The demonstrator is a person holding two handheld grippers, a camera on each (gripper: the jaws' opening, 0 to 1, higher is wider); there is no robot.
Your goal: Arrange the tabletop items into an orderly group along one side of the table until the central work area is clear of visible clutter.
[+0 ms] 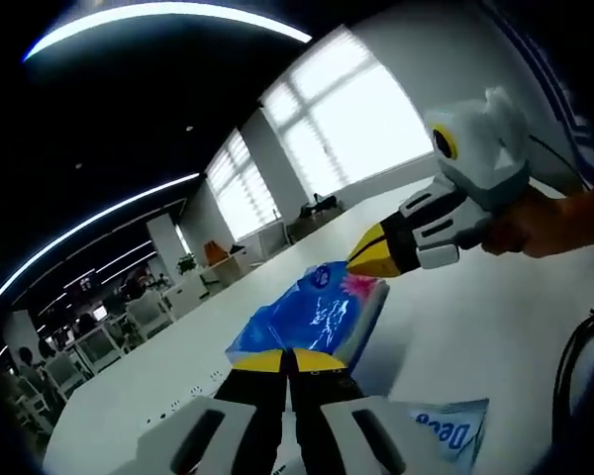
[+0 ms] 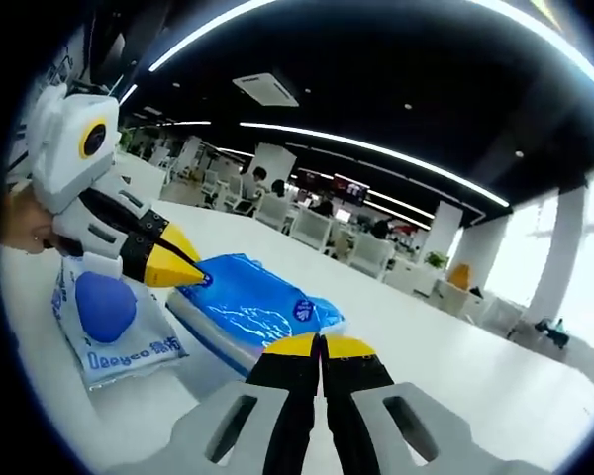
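A blue plastic-wrapped tissue pack [image 1: 317, 312] lies on the white table [image 1: 475, 327]. In the left gripper view, my left gripper [image 1: 287, 358] is shut with its yellow tips pinching the pack's near edge. My right gripper [image 1: 364, 259] comes in from the right, shut on the pack's far corner. In the right gripper view the same pack [image 2: 247, 297] stretches between my right gripper [image 2: 320, 346], shut on its near end, and my left gripper [image 2: 186, 273], shut on its far left end.
A flat white pouch with a blue print [image 2: 109, 317] lies beside the tissue pack, and its corner [image 1: 445, 430] sits near my left jaws. A black cable [image 1: 569, 366] curls at the right edge. The bare tabletop [image 2: 455, 376] spreads wide, with office desks and chairs beyond.
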